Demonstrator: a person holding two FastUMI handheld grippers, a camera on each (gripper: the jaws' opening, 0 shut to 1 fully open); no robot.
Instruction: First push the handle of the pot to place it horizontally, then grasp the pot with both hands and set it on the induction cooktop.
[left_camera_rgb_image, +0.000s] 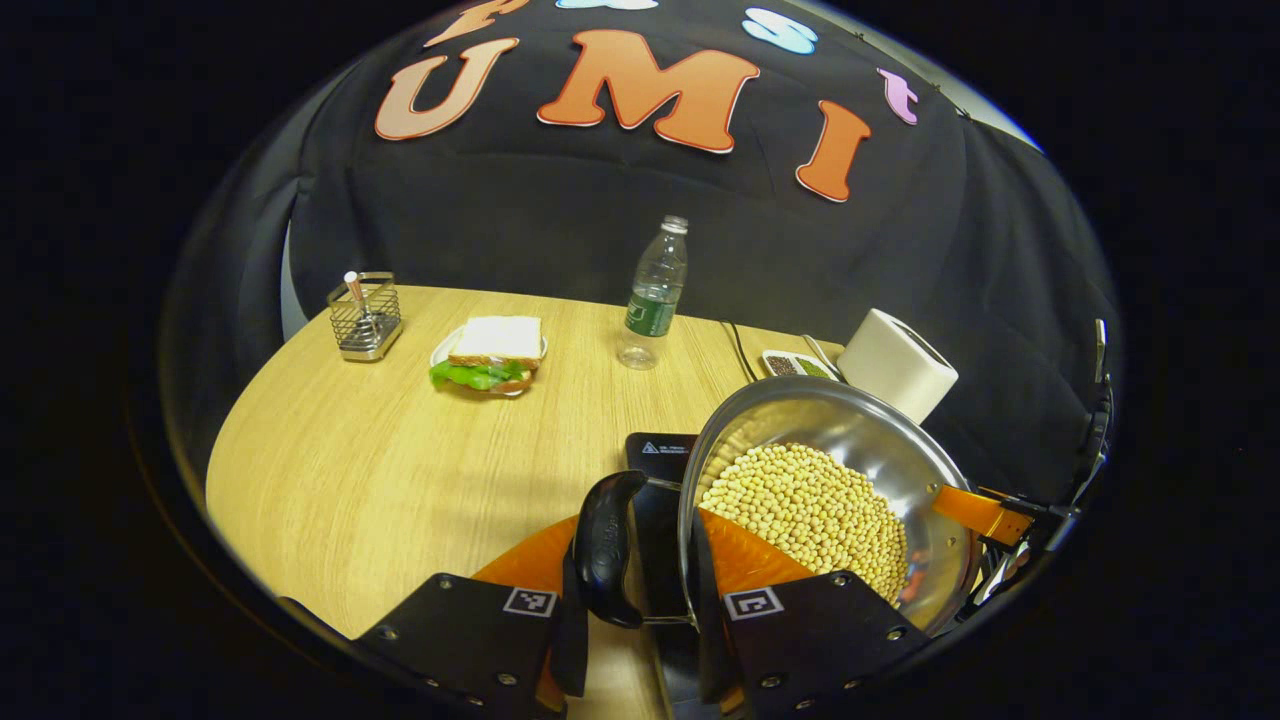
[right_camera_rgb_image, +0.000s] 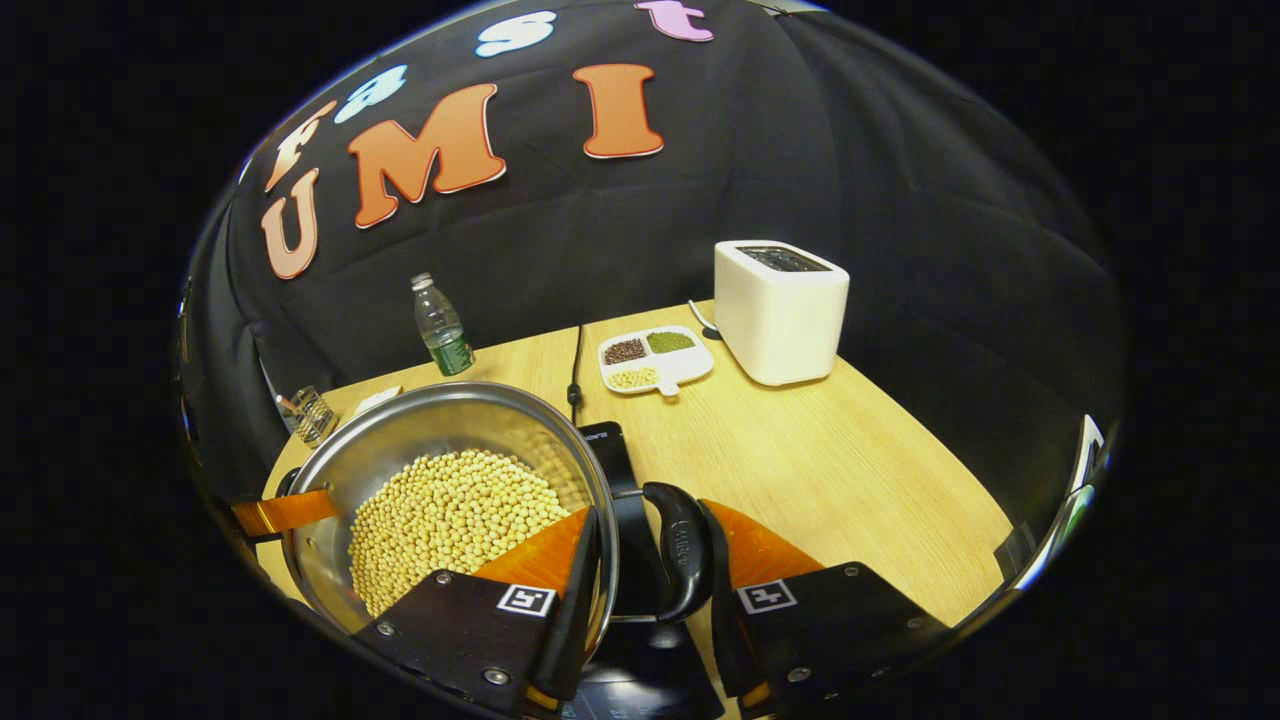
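Both jaws grip the pot's (left_camera_rgb_image: 850, 470) side handles (left_camera_rgb_image: 605, 548), pot above the induction cooktop (left_camera_rgb_image: 660, 452). Lower level, so beans (right_camera_rgb_image: 450, 520) stay put.

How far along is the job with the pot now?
Done: the left tongs and right tongs each clamp a handle and the pot wall. In hand: the pot appears held just over the induction cooktop. Left: setting it flat there and letting go.
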